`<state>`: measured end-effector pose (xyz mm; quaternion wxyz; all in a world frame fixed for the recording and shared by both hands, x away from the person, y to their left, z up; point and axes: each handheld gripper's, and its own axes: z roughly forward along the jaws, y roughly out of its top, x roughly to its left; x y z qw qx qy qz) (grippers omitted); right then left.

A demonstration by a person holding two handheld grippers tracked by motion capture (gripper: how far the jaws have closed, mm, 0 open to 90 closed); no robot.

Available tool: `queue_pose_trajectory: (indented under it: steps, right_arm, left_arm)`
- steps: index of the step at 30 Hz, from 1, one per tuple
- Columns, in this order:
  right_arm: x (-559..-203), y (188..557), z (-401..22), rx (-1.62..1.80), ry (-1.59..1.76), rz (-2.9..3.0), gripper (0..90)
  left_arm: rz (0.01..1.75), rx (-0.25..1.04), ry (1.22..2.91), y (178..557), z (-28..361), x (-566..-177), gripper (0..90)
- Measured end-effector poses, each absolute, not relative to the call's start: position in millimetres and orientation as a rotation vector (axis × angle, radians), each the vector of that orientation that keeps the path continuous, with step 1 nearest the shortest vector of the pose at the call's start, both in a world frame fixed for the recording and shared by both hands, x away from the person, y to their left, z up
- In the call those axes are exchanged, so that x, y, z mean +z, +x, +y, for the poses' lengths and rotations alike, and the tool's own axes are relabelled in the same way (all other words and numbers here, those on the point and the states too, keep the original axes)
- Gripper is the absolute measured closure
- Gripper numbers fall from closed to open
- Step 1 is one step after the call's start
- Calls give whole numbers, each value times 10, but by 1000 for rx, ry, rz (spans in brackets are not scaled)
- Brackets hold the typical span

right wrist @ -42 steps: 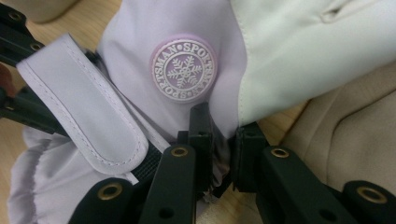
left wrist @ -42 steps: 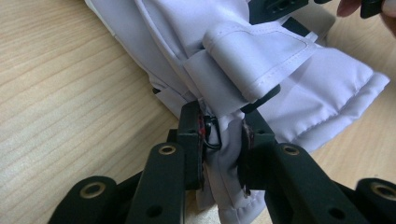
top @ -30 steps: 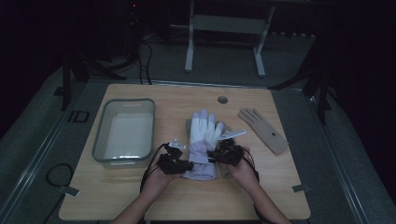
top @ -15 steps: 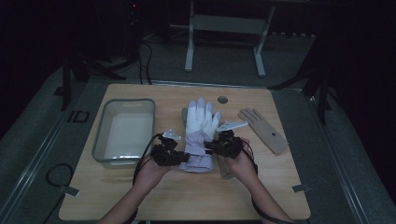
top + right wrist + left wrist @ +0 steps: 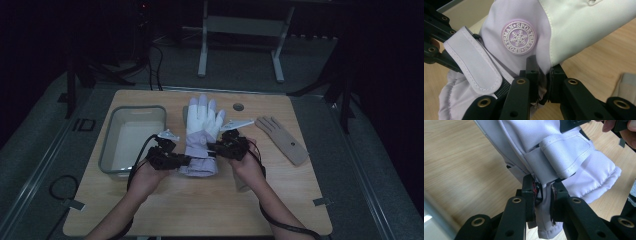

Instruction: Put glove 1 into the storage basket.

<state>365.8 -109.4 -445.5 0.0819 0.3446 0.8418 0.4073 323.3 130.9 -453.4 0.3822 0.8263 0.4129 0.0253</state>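
The left gripper [image 5: 186, 160] is pinching the left edge of the glove [image 5: 201, 131] at its cuff, its jaws pressing fabric between them. The right gripper [image 5: 214, 147] is pinching the cuff's right edge the same way. The glove is hanging between them near the table's [image 5: 200, 210] middle, fingers pointing far. A tray [image 5: 107, 150] is sitting to its left, and a tan glove [image 5: 282, 140] is lying to the right, well apart.

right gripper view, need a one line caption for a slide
Right gripper clamps the lilac-and-white ski glove beside its snowflake badge.
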Motion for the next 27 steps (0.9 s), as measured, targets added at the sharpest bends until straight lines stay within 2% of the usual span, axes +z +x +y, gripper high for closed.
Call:
queue_pose_trajectory:
  steps: [14,27]
  right_arm:
    - [-4157,3754,-554,1300,931,2520,819]
    - [-4101,3827,163,1296,845,2579,819]
  left_arm:
    - [1099,144,2101,3198,1881,-4171,781]
    - [1198,168,2031,3104,2528,-4177,781]
